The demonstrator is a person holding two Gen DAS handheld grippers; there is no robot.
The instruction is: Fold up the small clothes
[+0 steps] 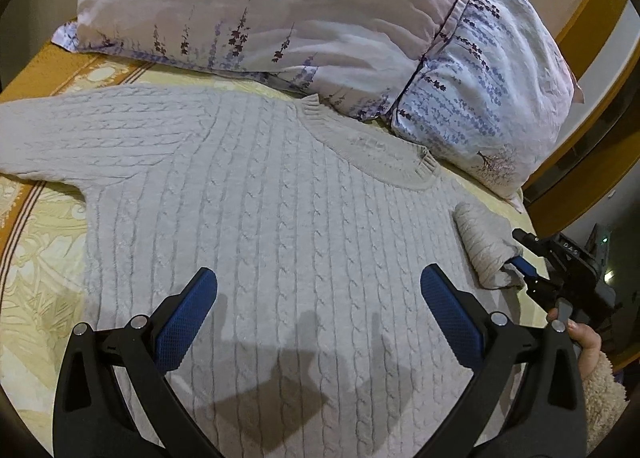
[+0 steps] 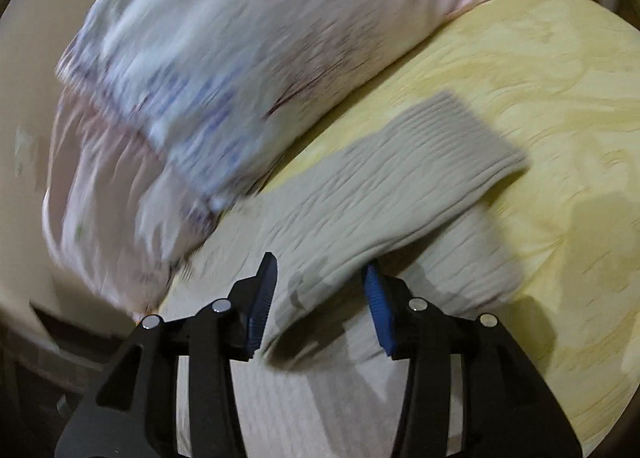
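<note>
A pale grey cable-knit sweater (image 1: 260,193) lies flat on the bed, collar toward the pillows, its left sleeve (image 1: 80,129) stretched out to the left. My left gripper (image 1: 318,290) is open and empty, hovering over the sweater's body. My right gripper (image 1: 520,274) is at the sweater's right edge, with the rolled-up right sleeve (image 1: 484,246) between its fingers. In the blurred right wrist view the right gripper (image 2: 320,282) holds the sleeve (image 2: 400,193) between its blue pads, lifted and draped off to the upper right.
Two floral pillows (image 1: 300,9) lie at the head of the bed, just beyond the collar. A yellow patterned bedspread (image 1: 36,266) lies under the sweater. A wooden bed frame (image 1: 592,129) runs along the right edge. The pillows (image 2: 200,77) also show in the right wrist view.
</note>
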